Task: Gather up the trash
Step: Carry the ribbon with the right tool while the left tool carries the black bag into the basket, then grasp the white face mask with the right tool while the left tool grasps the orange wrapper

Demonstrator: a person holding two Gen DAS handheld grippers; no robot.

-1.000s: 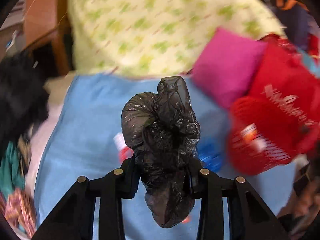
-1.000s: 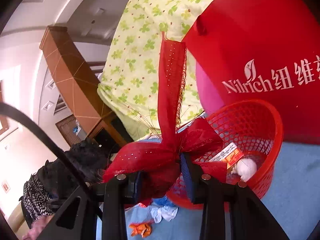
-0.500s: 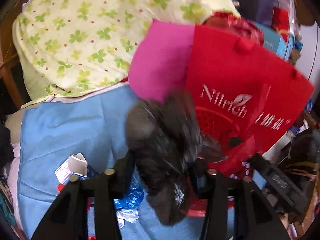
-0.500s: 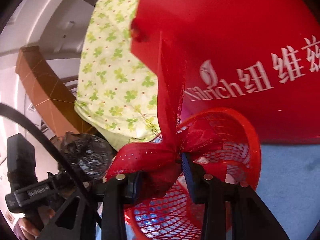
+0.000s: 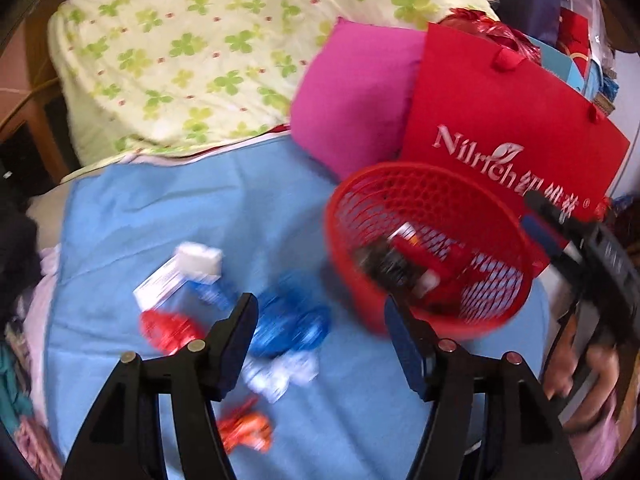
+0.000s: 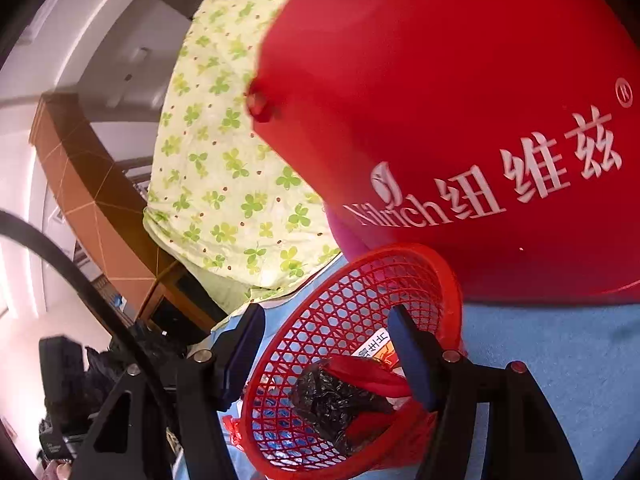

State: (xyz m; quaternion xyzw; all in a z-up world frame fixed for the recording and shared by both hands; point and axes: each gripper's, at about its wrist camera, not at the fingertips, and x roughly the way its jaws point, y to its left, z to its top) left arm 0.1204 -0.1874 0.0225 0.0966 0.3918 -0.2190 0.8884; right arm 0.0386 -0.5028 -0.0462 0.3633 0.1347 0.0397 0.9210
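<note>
A red mesh basket (image 5: pixel 404 184) lies on the blue sheet (image 5: pixel 152 208); it also shows in the right wrist view (image 6: pixel 344 292). Inside it lie a crumpled black plastic bag (image 6: pixel 332 404) and a red ribbon (image 6: pixel 372 372). My left gripper (image 5: pixel 320 320) is open and empty, left of the basket, above loose trash: a white carton (image 5: pixel 180 276), a blue wrapper (image 5: pixel 292 328), a red wrapper (image 5: pixel 168 330), white paper (image 5: pixel 280 372) and an orange scrap (image 5: pixel 248 428). My right gripper (image 6: pixel 328 332) is open and empty right over the basket.
A red paper bag (image 5: pixel 508 128) printed "Nilrich" and a pink cushion (image 5: pixel 356 100) stand behind the basket. A clover-print quilt (image 5: pixel 192 52) is heaped at the back. Wooden furniture (image 6: pixel 92 200) stands to the left.
My left gripper opened and let the black bag fall into the basket. My right gripper opened and dropped the red ribbon there too. The left gripper has swung back left.
</note>
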